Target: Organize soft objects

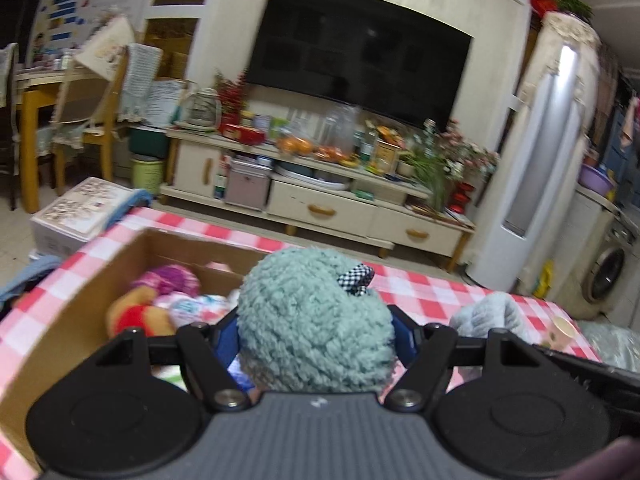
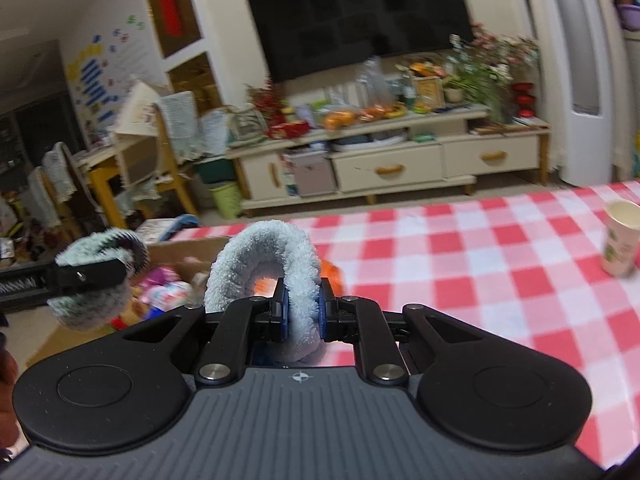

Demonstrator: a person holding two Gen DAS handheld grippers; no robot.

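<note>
On my left, the cardboard box (image 1: 80,300) already holds plush toys (image 1: 138,312). My left gripper (image 1: 316,338) is clamped on a fluffy teal piece (image 1: 312,320), raised beside the box. My right gripper (image 2: 302,308) is pinched tight on a pale blue terry loop (image 2: 264,256) above the checked tablecloth (image 2: 460,260). I judge this the carry step: next, over the box, then release. Blur hides what the fuzzy pieces are.
</note>
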